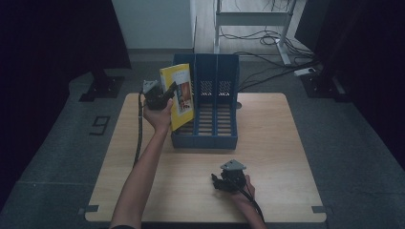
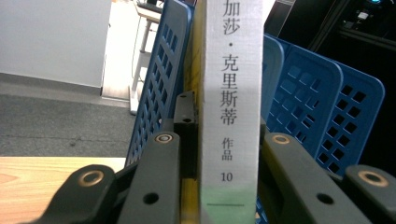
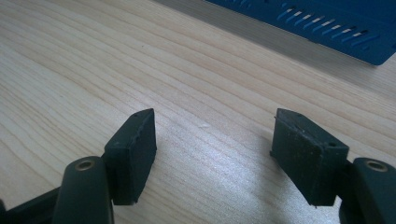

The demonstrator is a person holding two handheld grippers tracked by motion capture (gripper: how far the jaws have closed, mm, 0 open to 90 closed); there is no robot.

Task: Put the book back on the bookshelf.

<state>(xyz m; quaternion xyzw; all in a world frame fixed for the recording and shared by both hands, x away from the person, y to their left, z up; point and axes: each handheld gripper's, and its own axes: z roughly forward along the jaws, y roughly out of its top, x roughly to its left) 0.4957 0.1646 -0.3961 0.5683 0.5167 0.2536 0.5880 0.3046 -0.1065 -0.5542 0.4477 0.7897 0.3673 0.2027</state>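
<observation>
The step in hand looks like shelving: the left gripper [image 1: 165, 93] holds a yellow book [image 1: 179, 95] upright at the left end of the blue rack [image 1: 215, 136], its fingers clamped on the book's spine edge. In the left gripper view the white spine [image 2: 231, 107] stands between the two black fingers [image 2: 161, 172], with the rack's perforated blue walls [image 2: 308, 98] rising just behind and to either side of it. The book sits tilted slightly, its lower edge down inside or right at the rack's leftmost slot; from the high view I cannot tell whether it already rests on the rack's floor.

The right gripper [image 1: 218, 182] lies low on the bench [image 1: 277, 152], well in front of the rack, fingers apart with nothing between them; its own view shows bare wood grain and one corner of the rack [image 3: 327, 28] beyond.

As I judge it, the next move calls for easing the book straight down along the rack's left wall until it seats, keeping it upright so it does not catch on the divider, and only then letting the fingers part. The risk is the book tipping outward over the rack's low front once freed.

Count: one book, one rack with three slots, two grippers, one bench. The other two slots of the rack look empty.
</observation>
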